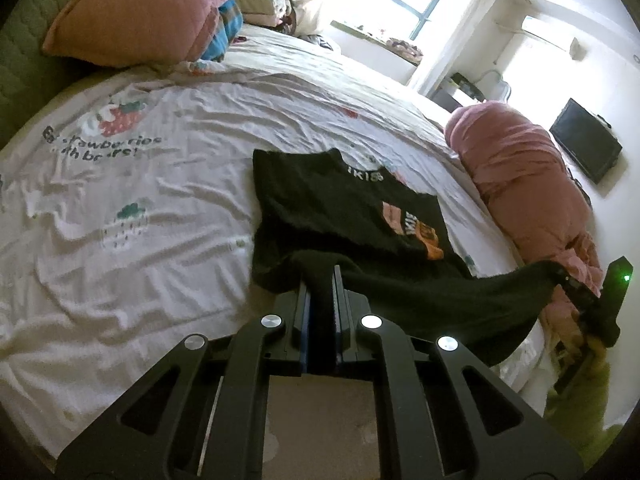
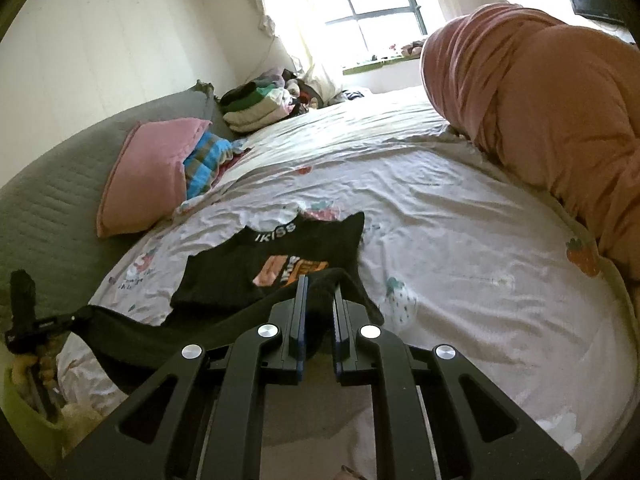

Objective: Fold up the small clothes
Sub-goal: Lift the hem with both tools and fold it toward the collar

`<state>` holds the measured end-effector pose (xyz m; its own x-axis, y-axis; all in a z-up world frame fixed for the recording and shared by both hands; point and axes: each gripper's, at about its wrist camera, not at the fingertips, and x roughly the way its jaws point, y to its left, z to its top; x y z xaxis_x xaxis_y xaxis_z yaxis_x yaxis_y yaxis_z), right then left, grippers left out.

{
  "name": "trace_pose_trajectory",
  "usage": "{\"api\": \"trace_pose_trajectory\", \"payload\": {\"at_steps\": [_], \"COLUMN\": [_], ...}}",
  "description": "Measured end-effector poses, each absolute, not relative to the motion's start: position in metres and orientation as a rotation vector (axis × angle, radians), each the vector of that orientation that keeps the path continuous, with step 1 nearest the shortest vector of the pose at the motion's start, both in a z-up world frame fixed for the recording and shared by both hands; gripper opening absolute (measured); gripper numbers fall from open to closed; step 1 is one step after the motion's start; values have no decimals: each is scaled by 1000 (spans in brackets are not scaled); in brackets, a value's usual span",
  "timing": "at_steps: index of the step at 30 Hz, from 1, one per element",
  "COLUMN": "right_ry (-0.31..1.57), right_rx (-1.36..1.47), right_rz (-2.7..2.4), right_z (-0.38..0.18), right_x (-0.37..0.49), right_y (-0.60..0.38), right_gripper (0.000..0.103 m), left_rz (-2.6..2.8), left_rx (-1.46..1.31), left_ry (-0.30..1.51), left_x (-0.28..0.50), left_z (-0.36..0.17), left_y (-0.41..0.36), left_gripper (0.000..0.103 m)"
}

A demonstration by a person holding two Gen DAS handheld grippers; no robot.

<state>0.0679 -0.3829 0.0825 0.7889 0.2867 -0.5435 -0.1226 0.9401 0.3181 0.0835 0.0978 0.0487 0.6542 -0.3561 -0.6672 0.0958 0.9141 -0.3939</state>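
Observation:
A small black T-shirt (image 1: 332, 208) with an orange and pink print lies partly on the white bed sheet (image 1: 140, 208). Its near hem is lifted off the bed and stretched between both grippers. My left gripper (image 1: 322, 276) is shut on one corner of the hem. In the left wrist view, the other gripper (image 1: 576, 284) holds the far corner at the right. In the right wrist view, my right gripper (image 2: 320, 288) is shut on black fabric of the T-shirt (image 2: 256, 256), and the left gripper (image 2: 60, 324) shows at the far left. The neck end rests flat on the sheet (image 2: 460, 240).
A pink pillow (image 1: 140, 12) and a striped blue cloth (image 1: 228, 28) lie at the head of the bed. A rolled pink quilt (image 1: 520, 176) runs along the right bed edge. Folded clothes (image 2: 260, 104) are piled near the window. A dark screen (image 1: 584, 140) hangs on the wall.

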Motion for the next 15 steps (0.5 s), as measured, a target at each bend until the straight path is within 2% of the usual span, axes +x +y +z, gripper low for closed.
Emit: {"api": "trace_pose_trajectory", "payload": {"at_steps": [15], "right_ry": [620], "right_rx": [216], "right_rz": [159], "right_z": [89], "right_x": [120], "right_y": [-370], "right_gripper": [9], "left_rz": [-213], "left_rx": [-335], "left_ry": [782], "left_x": [131], "left_z": [52], "left_y": [98], "left_gripper": [3]}}
